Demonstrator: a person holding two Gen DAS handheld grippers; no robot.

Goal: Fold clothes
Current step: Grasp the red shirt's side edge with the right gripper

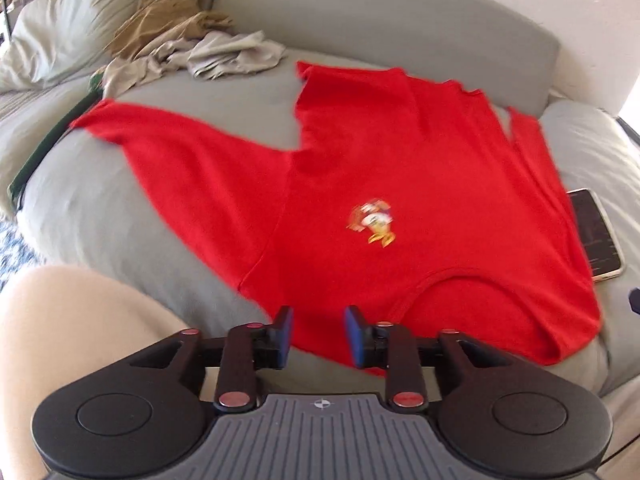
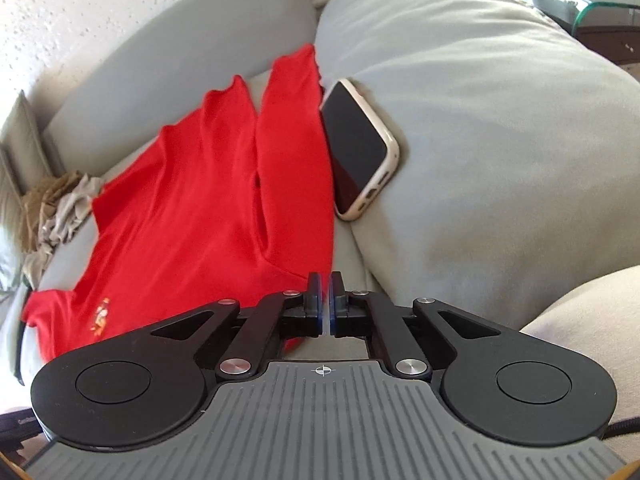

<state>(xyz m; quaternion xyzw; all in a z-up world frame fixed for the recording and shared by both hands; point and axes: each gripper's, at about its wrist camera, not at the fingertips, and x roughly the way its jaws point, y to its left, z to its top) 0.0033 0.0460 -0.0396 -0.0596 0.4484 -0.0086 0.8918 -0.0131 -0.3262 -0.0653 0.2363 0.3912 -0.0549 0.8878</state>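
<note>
Sofa [image 1: 248, 80] cushions bear the shirt [image 1: 400, 184] spread flat for folding, left gripper [image 1: 319, 334] parted and empty, right gripper [image 2: 325, 304] pressed together on nothing.

A: Obs. 1, T-shirt [image 1: 400, 184]: plain bright red, one small chest print [image 1: 372, 224] in yellow, orange and white.

B: Confirmed. Sofa [image 1: 360, 16]: light grey throughout. Clothes pile [image 1: 192, 48]: tan and pale grey.

A: Phone [image 2: 356, 148]: black screen, cream case.

B: Left gripper [image 1: 319, 338]: black linkage, blue pads, red pivot caps. Right gripper [image 2: 325, 304]: black, silver pivot caps.
</note>
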